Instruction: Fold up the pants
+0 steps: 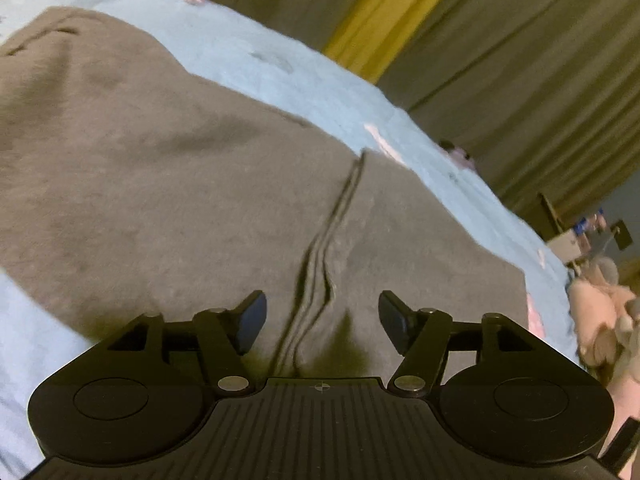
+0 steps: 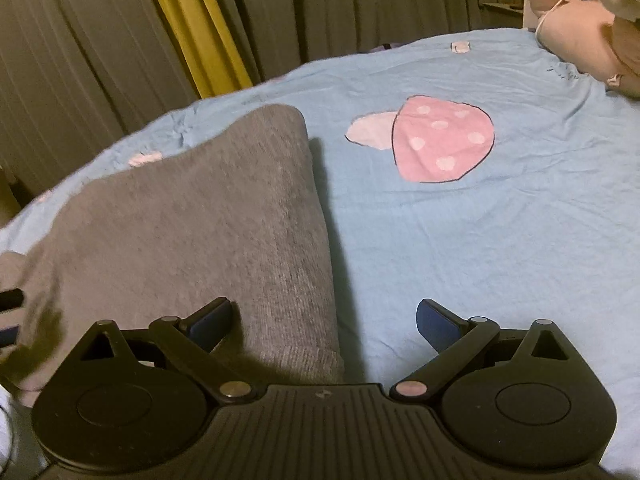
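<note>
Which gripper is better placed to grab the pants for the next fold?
Probably left. The left gripper hangs open over the grey pants, straddling the center seam. The right gripper is open at the pants' edge, half over the blue bedsheet.

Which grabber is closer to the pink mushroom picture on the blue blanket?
The right gripper. The pink mushroom lies on the blue blanket just ahead of it, slightly to its right. The left gripper hovers open over the grey pants, with no mushroom in its view.
</note>
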Motion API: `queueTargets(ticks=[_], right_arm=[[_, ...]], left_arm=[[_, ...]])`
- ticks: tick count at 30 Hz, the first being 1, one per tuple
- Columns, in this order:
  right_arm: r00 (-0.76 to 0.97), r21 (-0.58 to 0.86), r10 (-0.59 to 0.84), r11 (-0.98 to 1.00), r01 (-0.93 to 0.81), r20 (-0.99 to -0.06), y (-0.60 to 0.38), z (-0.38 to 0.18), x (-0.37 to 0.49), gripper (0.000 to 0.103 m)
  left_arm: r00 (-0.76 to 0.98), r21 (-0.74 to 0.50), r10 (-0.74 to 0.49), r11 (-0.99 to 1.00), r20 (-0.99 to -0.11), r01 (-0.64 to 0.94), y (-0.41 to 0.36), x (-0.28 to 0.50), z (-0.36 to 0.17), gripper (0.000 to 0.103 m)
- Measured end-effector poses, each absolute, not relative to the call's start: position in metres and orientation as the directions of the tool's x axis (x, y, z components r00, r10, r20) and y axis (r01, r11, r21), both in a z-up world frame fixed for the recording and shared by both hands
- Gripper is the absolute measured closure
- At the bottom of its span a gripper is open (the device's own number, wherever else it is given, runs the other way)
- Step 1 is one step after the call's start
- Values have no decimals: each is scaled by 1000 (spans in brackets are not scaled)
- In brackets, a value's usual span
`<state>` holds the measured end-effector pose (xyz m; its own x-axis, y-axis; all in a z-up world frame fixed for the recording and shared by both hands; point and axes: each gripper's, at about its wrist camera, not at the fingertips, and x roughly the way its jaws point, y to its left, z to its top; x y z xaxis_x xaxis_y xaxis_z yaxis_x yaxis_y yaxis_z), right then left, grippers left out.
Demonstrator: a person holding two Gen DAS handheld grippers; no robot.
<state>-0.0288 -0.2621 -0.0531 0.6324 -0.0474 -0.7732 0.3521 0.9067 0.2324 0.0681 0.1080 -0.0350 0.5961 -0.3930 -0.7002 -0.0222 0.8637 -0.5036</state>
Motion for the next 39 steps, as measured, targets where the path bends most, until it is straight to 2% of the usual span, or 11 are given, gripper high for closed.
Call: queueTargets(ticks=[2,3,7,10,12,15,19,23,30,34,39], right_arm=[[629,212,-61,913,349,-775,-259,-53,-27,4],[637,209,-68,914,349,-768,-259,-51,-27,4],[712,152,-134,934,323,-689,-257,-36,-25,8],[759,57,-170,963,263,-628,-244,-24,-9,37],[771,18,-181,970,242,-610,-238,-22,6,64],[749,-8,-190,971,240,-634,-234,-31,38,80],[677,-54,-222,964,260,-702,-236,-56,74,78],[663,-54,-248,953,299,-706,-242,-48,80,63],[713,72,-184,947,312,-677,-235,-48,24,62],[701,100,-161,944,315,-695,-232,-45,12,41],[699,165,-141,921,352,-701,-241,-63,11,19]], left_arm=[[634,-513,-370,857,-679,-50,116,60,-26,33],[651,-514,-351,855,-673,-71,121,58,-24,26],[714,-448,-182,871,-676,-202,147,44,-14,16],[732,-433,-106,859,-673,-273,167,38,-18,14],[728,-457,-100,833,-678,-312,180,38,-25,15],[720,-467,-93,817,-687,-340,186,44,-36,15],[734,-404,-62,864,-677,-300,178,53,-41,11],[742,-385,-54,879,-669,-283,175,56,-40,7],[788,-531,-38,759,-615,-377,218,46,-35,7],[808,-664,-87,625,-583,-412,267,41,-44,17],[796,-635,-65,644,-602,-427,298,35,-46,22]])
